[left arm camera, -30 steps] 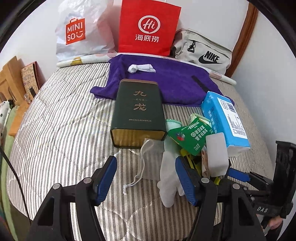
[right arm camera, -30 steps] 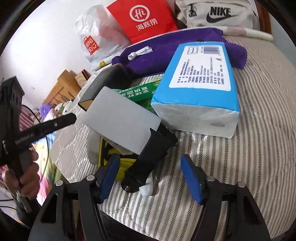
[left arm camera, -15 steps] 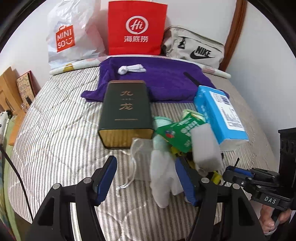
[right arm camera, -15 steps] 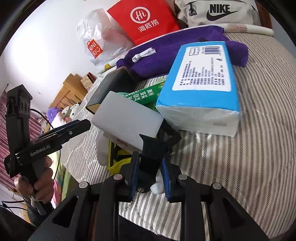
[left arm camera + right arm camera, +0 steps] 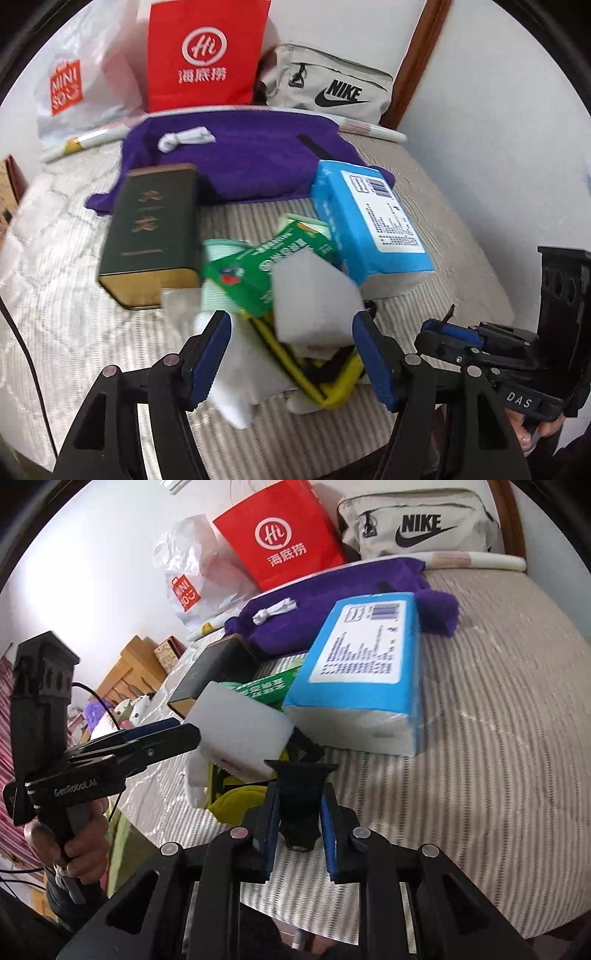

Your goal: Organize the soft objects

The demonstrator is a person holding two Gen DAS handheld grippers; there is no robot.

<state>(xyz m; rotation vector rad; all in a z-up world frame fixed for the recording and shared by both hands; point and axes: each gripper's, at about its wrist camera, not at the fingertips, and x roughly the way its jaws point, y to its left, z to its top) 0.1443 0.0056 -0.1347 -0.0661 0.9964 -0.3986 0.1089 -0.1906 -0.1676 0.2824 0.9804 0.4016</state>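
Matt white foam block [image 5: 314,299], fuzzy purple towel [image 5: 240,162]

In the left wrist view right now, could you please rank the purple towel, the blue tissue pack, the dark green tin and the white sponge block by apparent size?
1. purple towel
2. blue tissue pack and dark green tin: look alike, unranked
3. white sponge block, smallest despite being nearest

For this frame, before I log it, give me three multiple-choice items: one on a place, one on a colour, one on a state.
1. Where does the knotted white cloth lie?
A. on the purple towel
B. on the tissue pack
C. on the dark tin

2. What colour is the paper bag at the wall?
A. green
B. red
C. yellow

3. How is the right gripper?
A. wide open
B. out of view
C. closed on a black handle

1 A: it sits on purple fabric.
2 B: red with a white logo.
3 C: both fingers press the handle.
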